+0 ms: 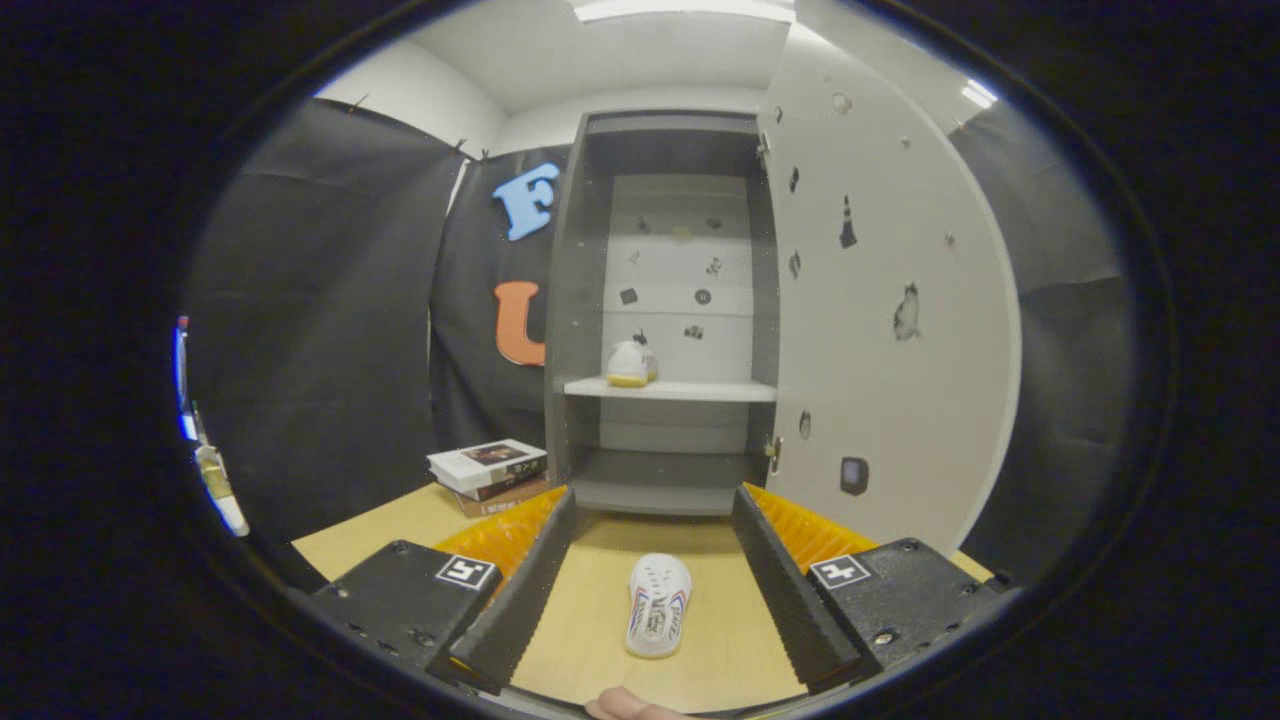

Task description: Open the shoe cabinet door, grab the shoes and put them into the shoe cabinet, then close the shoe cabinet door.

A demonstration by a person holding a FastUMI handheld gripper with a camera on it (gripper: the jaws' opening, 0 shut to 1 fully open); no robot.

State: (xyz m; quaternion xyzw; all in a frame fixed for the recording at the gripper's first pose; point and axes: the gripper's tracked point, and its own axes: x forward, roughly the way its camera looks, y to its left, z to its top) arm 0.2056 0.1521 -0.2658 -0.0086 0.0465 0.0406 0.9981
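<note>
Two small white shoes are seen. One small white shoe with coloured stripes is lying on the light wooden table, between the two fingers of the gripper and not touched by either of them. The fingers are held wide apart, and nothing is gripped. The other small white shoe with a yellow sole is set on the white middle shelf of the tall grey shoe cabinet, on the shelf's left side.

One cabinet is seen beyond the fingers, standing at the far end of the table. Its big white door is swung open to the right. Small dark stickers are stuck on the door and on the cabinet's white back wall; what is drawn on them cannot be made out, perhaps little animals. A lower grey shelf is seen under the white one.

A pile of about three books is laid on the table to the left of the cabinet. Nothing is placed between the near shoe and the cabinet.

Black cloth is hung as the walls. A white ceiling with a bright light is seen above.
</note>
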